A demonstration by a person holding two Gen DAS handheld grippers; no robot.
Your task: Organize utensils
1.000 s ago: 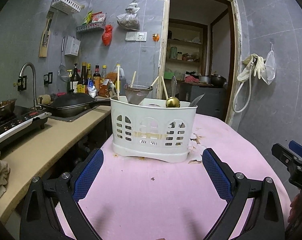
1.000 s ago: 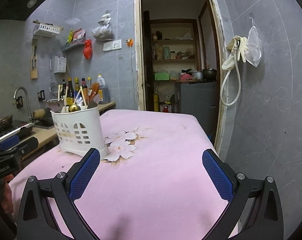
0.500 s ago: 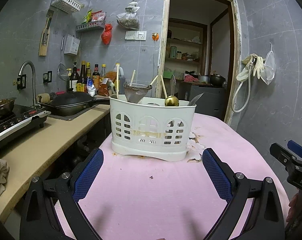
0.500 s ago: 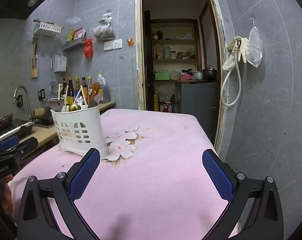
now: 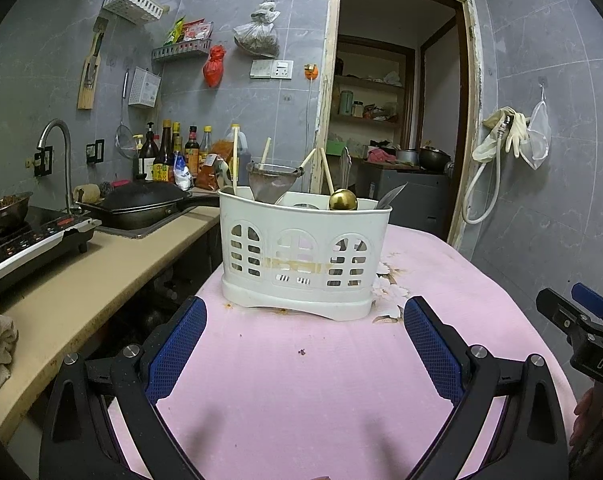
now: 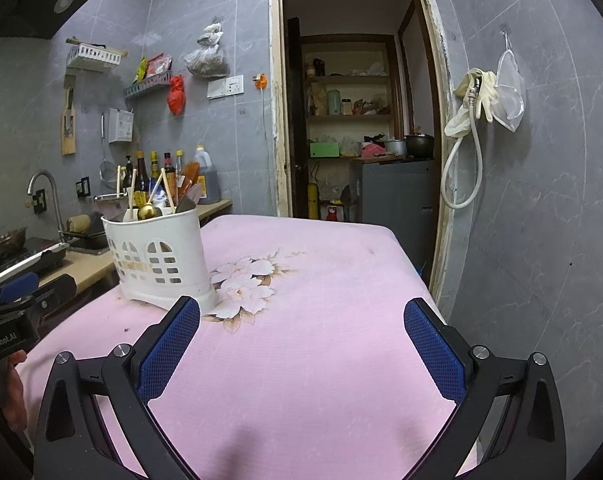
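The white caddy (image 5: 305, 252) stands upright on the pink-covered bench (image 5: 321, 380), toward its far left part, close to the edge that faces the kitchen counter (image 5: 93, 276). It is already loaded: a small strainer (image 5: 273, 184), several pale chopsticks (image 5: 235, 160), a gold-bowled ladle (image 5: 342, 200) and a dark blade-like utensil (image 5: 389, 196) stick up above its rim. No loose utensil is visible on the cloth in either view; only a few crumbs and stains lie near the caddy's base.

The left claw (image 5: 305, 344) hovers low over the cloth, just near of the caddy and aimed squarely at it. Its blue pads are well apart and hold nothing. The right claw (image 6: 301, 344) sits further right, pointing at bare cloth and the flower print (image 6: 249, 280), with the caddy off to its far left. Its pads are likewise spread wide and empty.

Judgement: no step of sorting is in hand; both claws are idle and clear of the caddy. This reads either as the start of the work or as its finish, and the views do not settle which. If work remains, the next move calls for the left claw to rise above the rim and close on one handle, the ladle or a chopstick being easiest to reach. The crowded handles lean across each other, so lifting one may drag its neighbours or tip the light caddy.
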